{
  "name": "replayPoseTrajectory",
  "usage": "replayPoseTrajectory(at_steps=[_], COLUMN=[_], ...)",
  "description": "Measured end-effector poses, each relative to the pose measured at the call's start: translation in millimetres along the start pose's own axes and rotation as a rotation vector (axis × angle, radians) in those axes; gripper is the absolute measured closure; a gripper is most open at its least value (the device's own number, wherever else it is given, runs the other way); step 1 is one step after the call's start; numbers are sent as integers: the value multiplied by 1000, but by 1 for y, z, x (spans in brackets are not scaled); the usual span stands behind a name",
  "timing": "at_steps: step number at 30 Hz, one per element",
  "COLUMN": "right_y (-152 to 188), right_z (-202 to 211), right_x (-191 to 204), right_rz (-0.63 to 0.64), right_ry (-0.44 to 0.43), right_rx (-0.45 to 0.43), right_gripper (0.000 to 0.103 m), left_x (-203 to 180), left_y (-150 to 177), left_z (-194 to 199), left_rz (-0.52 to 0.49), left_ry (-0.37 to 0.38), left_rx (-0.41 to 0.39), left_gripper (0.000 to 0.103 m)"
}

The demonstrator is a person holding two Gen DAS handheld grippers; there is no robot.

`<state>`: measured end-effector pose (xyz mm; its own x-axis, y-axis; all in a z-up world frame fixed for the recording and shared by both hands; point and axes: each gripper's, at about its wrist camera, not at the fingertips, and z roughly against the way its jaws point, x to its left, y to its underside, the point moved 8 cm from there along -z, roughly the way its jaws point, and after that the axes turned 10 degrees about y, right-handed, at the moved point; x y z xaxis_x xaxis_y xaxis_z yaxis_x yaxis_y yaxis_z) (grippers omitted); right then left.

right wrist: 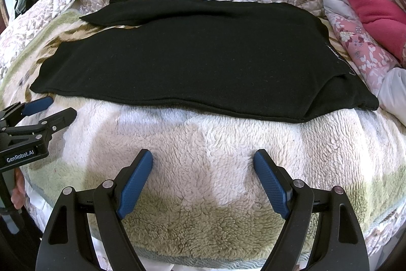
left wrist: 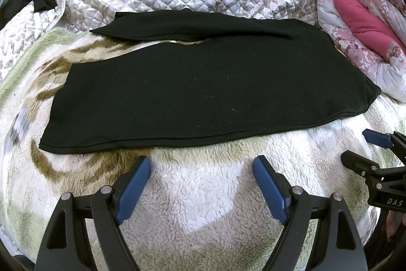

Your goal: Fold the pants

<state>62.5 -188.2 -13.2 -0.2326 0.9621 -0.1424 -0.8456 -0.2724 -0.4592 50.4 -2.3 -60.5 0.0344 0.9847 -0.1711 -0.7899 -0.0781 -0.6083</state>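
the black pants [left wrist: 203, 93] [right wrist: 192, 62] are laid flat and sideways across a fleece blanket, legs pointed left and waist at the right. the near leg is spread wide and smooth; the far leg is seen narrower behind it, split from it at the left end.

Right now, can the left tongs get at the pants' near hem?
Probably yes. The left tongs are open, just short of the pants, with only bare blanket between. The right tongs sit off to the side.
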Motion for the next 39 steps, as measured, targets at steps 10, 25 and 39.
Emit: replayPoseTrajectory(at_steps=[10, 25, 39], right_y=[2, 2, -14], right_z=[2, 2, 17], right_x=[1, 1, -73], right_rz=[9, 37, -200], right_ry=[-2, -18, -13], right_rx=[15, 39, -37], right_gripper=[21, 21, 21], left_x=[-1, -2, 17], left_y=[1, 1, -5], left_z=[-1, -2, 16], left_rz=[-10, -10, 92], left_ry=[-9, -9, 77], left_rx=[5, 6, -44], left_gripper=[18, 18, 18])
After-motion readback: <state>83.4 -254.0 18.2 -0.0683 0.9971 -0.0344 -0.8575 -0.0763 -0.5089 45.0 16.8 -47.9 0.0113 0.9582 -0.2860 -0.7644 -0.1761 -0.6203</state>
